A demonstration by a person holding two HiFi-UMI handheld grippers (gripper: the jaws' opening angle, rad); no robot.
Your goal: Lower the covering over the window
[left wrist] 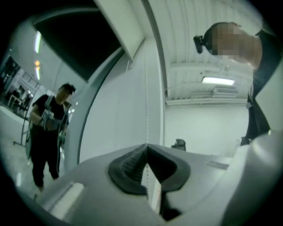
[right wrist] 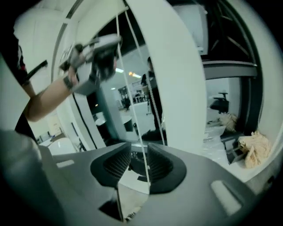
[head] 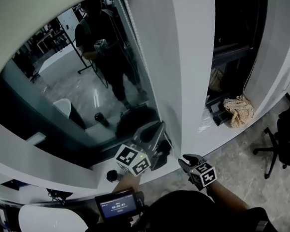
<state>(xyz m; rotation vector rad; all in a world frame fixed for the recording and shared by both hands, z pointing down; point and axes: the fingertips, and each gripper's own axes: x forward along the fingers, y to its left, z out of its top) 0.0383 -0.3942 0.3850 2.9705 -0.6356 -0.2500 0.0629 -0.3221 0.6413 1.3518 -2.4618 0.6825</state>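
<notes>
A thin bead chain (head: 135, 43) hangs down the right edge of the window glass (head: 83, 93). A white surface (head: 17, 23) spans the top of the window; I cannot tell if it is the covering. My left gripper (head: 154, 133) is raised at the chain, and in the left gripper view its jaws (left wrist: 146, 149) are shut on the chain (left wrist: 146, 110). My right gripper (head: 187, 160) sits lower and to the right. Its jaws (right wrist: 139, 153) stand open with a strand of the chain (right wrist: 132, 110) between the pads, untouched. The left gripper (right wrist: 99, 50) shows above it.
A wide white pillar (head: 180, 60) stands right of the window. A crumpled beige cloth (head: 238, 111) lies on a ledge beyond it, and a black office chair (head: 286, 137) is at far right. A small dark cup (head: 111, 175) stands on the sill. A person is mirrored in the glass (head: 104, 46).
</notes>
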